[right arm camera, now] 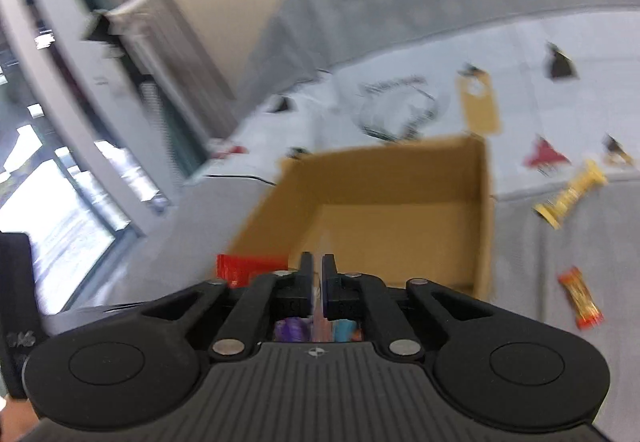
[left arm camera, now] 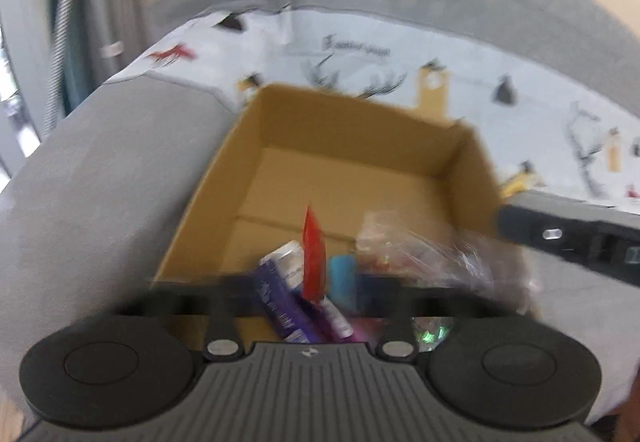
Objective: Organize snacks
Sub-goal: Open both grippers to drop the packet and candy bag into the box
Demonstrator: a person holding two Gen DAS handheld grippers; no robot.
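Release is advised over the cardboard box (right arm camera: 400, 218): right tool (right arm camera: 318, 274) pinches a clear wrapper (right arm camera: 323, 242); left tool state cannot be told.

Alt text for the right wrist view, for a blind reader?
The right gripper, jaws nearly closed on a thin clear wrapper, hangs over an open cardboard box on a grey sofa; two snack bars lie on the cushion to the right.

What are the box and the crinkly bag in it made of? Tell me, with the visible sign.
Box: apparently plain brown cardboard, matte, with a folded seam across its floor. Bag: seems thin clear plastic film, glossy, showing crinkles and glints, with contents visible through it. Blur leaves both uncertain.
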